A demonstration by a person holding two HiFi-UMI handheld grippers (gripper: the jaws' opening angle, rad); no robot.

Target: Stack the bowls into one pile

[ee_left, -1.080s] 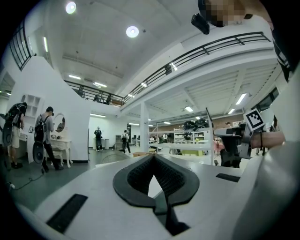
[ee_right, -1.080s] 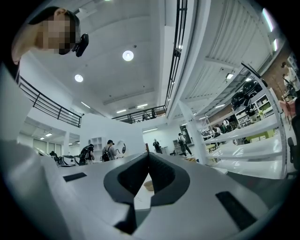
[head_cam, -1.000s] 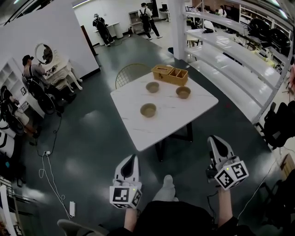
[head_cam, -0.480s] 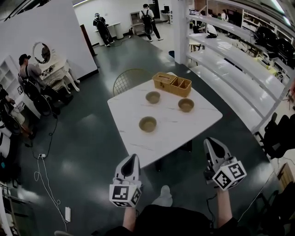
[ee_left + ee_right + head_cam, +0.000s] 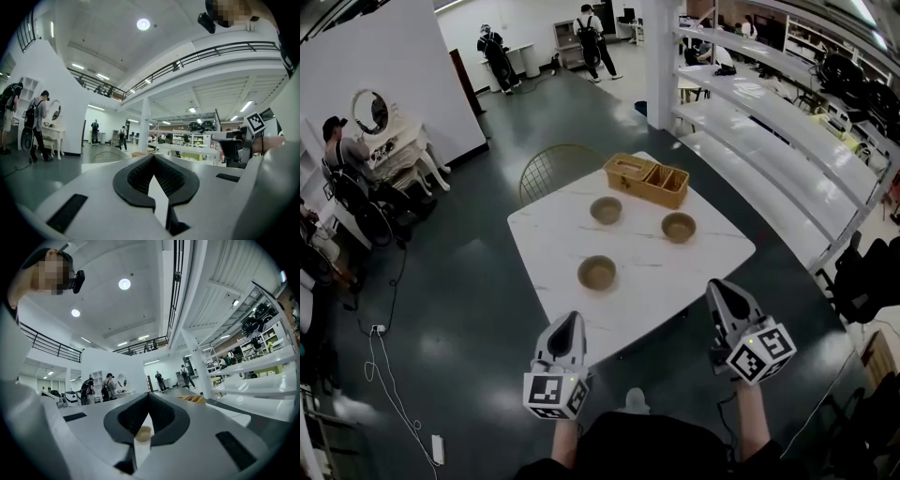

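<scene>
Open workshop hall, white desk (image 5: 656,281) at centre. Three bowls sit apart on it: near bowl (image 5: 597,273) at 8 o'clock of its middle, far bowl (image 5: 606,210) at 11, right bowl (image 5: 679,227) at 2. Likely light, rigid, smooth — pinch a rim. Left gripper (image 5: 571,323) and right gripper (image 5: 719,289): jaws together, empty.

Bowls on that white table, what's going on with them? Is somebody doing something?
A person stands at the white table with a left hand-held gripper and a right hand-held gripper. Both are shut, hold nothing, and touch no bowl. The three bowls sit apart, none stacked yet: the near bowl, the far bowl and the right bowl. A wooden box sits at the table's far edge.
</scene>
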